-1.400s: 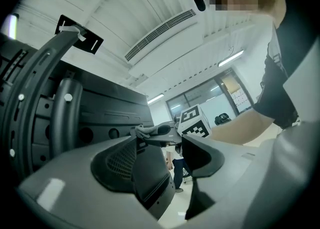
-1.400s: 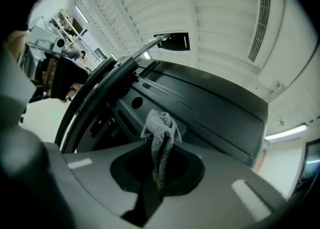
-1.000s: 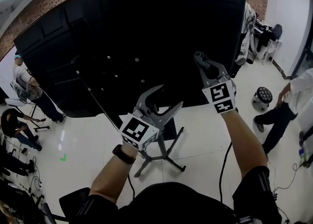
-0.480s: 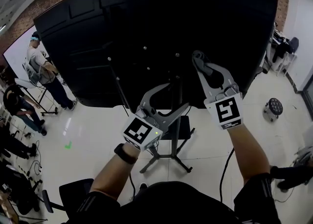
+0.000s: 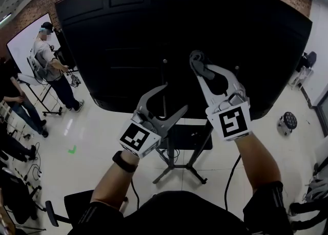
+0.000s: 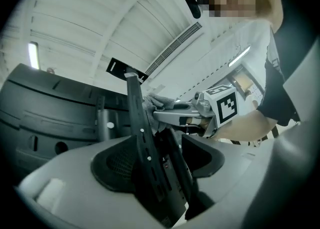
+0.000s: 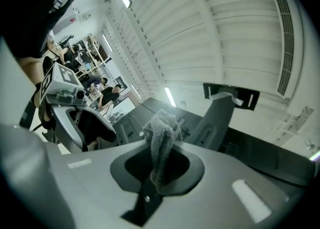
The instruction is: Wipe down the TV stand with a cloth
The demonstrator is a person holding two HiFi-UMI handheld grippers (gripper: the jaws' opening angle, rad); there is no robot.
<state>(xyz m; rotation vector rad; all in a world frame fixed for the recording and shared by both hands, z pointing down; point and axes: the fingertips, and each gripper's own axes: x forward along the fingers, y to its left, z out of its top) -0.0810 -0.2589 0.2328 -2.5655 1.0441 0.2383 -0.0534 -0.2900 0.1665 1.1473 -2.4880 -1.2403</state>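
Observation:
The black back of the TV (image 5: 205, 34) on its wheeled stand (image 5: 177, 170) fills the upper head view. My right gripper (image 5: 197, 66) is raised against the TV's back and is shut on a grey cloth (image 7: 161, 133). That cloth (image 6: 159, 102) also shows in the left gripper view, bunched at the right gripper's tip. Lower and to the left, my left gripper (image 5: 175, 98) is open and holds nothing. It sits in front of the stand's upright post (image 5: 165, 75). I cannot tell whether it touches the post.
A black shelf (image 5: 187, 139) sits on the stand below the screen. People stand at the left by equipment (image 5: 48, 59). A small stool (image 5: 288, 122) is at the right, and a dark chair (image 5: 66, 211) at the lower left on the white floor.
The view has swung so the TV's back is more centred and fuller. My right gripper with the cloth has shifted slightly left and up. The left gripper stays open, a little lower left.

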